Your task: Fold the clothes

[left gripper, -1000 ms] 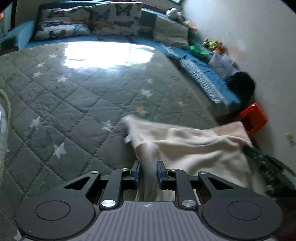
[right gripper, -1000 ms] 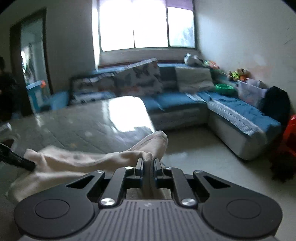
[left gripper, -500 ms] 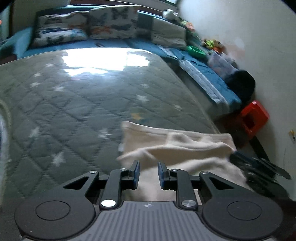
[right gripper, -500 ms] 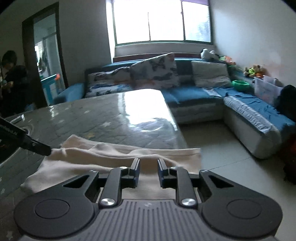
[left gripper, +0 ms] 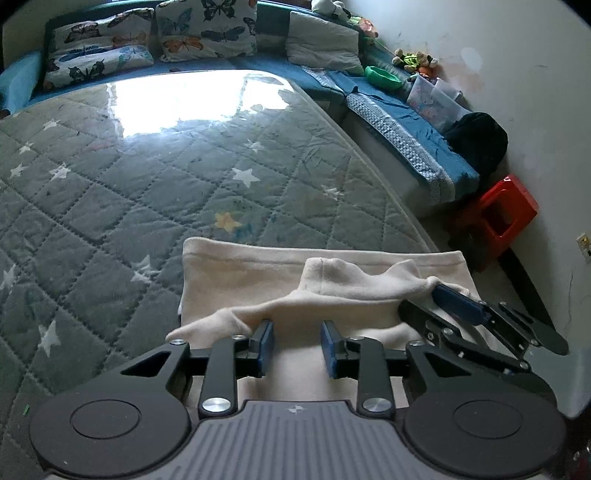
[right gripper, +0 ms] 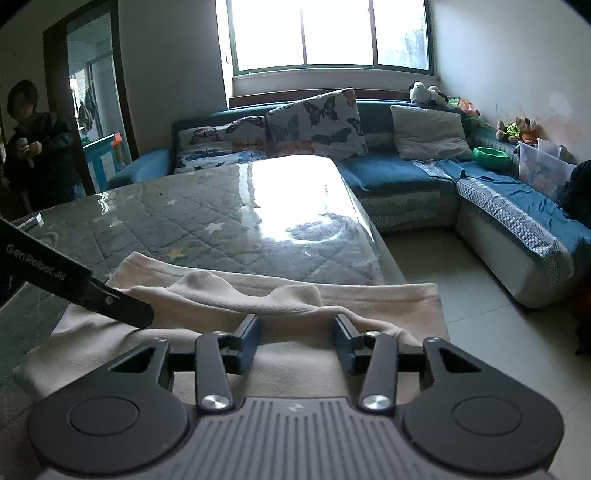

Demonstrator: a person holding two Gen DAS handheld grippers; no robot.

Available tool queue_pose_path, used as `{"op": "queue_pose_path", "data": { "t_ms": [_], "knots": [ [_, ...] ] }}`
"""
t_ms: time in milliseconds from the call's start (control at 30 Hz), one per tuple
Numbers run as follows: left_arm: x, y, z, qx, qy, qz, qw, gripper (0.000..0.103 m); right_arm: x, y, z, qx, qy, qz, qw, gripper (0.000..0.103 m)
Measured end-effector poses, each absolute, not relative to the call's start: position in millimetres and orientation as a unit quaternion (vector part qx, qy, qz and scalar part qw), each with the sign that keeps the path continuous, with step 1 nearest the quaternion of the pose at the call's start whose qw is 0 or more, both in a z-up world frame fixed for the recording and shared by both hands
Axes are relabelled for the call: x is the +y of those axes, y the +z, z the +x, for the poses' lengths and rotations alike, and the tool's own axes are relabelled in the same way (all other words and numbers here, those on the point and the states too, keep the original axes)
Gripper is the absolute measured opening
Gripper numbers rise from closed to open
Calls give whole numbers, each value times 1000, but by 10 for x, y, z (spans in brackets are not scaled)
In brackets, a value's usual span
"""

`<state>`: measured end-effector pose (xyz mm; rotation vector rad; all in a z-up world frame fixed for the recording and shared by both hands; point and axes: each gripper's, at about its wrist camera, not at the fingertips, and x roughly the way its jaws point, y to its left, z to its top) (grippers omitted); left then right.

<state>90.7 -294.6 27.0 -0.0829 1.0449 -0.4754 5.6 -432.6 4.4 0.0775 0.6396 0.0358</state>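
Nearest us, the left gripper (left gripper: pixel 297 345) has its jaws parting, pads clear of the cloth; the folded hem only drapes past them, so we read this as a release, not a grip. The right gripper (right gripper: pixel 295 338) is likewise opening, cream fabric lying slack between its fingers and nothing pinched.

Just beyond, the cream garment (left gripper: pixel 258 273) lies at the near right corner of the quilted table cover (left gripper: pixel 147 184), one layer laid back over another. The ridge of bunched cloth between the two grippers suggests the top layer was brought here to make the fold and is being set down.

Far side: blue sofa (right gripper: pixel 406 177) with butterfly cushions (right gripper: pixel 314 122), window (right gripper: pixel 332 33) behind. A person (right gripper: pixel 33 147) stands in the doorway at left, uninvolved.
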Motion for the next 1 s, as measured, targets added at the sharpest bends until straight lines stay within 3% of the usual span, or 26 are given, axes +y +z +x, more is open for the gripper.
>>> {"op": "queue_pose_path", "data": {
  "t_ms": [100,433,933,1000],
  "knots": [
    [-2930,303,872,491,-228,-44,840,43,-4293,97,-5,310,22,32,950,59],
    [-2908,435,507,467,-234,-19,853,56,-4113,148,-393,299,30,27,953,83],
    [-2677,258,175,476,-197,-4,857,82,-4072,92,-840,302,5,41,953,100],
    [-2639,238,143,476,-193,-8,858,90,-4045,114,-872,299,1,43,953,103]
  ]
}}
